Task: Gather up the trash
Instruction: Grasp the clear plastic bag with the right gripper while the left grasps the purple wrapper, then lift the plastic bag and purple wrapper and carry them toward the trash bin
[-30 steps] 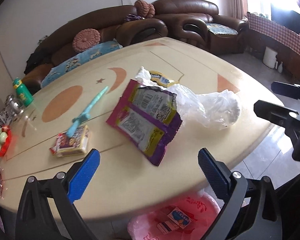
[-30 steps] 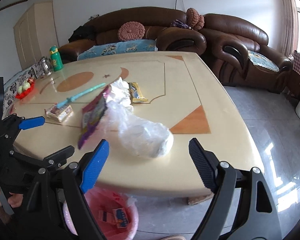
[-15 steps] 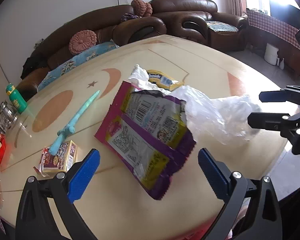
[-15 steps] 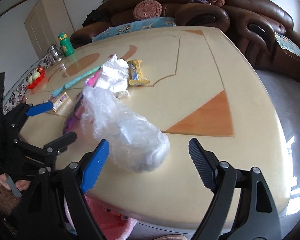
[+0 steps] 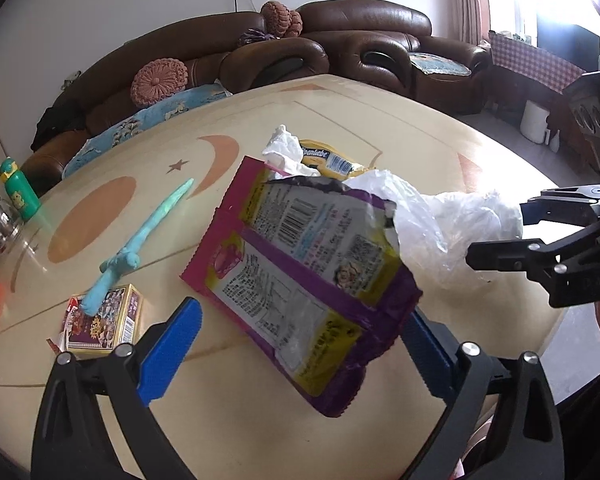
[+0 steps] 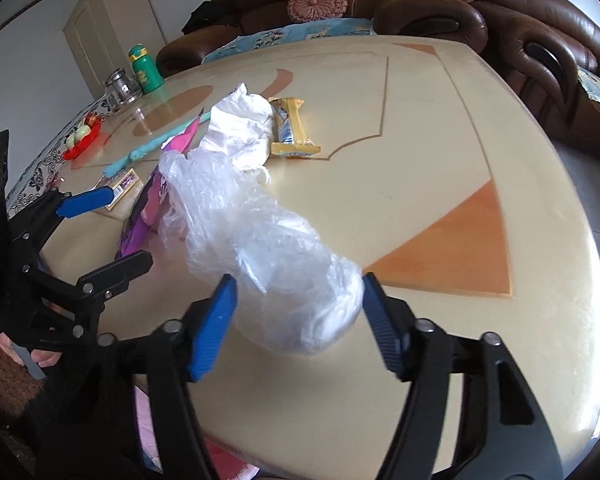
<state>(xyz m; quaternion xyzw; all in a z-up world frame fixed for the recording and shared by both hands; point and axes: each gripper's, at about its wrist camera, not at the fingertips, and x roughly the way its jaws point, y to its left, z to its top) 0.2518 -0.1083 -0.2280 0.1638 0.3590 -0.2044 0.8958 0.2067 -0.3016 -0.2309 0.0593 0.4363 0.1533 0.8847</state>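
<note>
A purple and yellow snack wrapper lies on the cream table. My left gripper straddles its near end; the jaws are closing slowly and its blue pads stand clear of the foil. A crumpled clear plastic bag lies to the wrapper's right. My right gripper has the bag's near end between its jaws, which are closing, the pads at the bag's sides without squeezing it. Behind lie a white crumpled paper and a yellow bar wrapper.
A teal toy sword rests on a small card box at the left. A green bottle and a red fruit dish stand at the far left edge. A brown sofa runs behind the table.
Both grippers came forward and down toward the table. The right jaws narrowed around the plastic bag's end. The left gripper now straddles the purple wrapper's near end.
</note>
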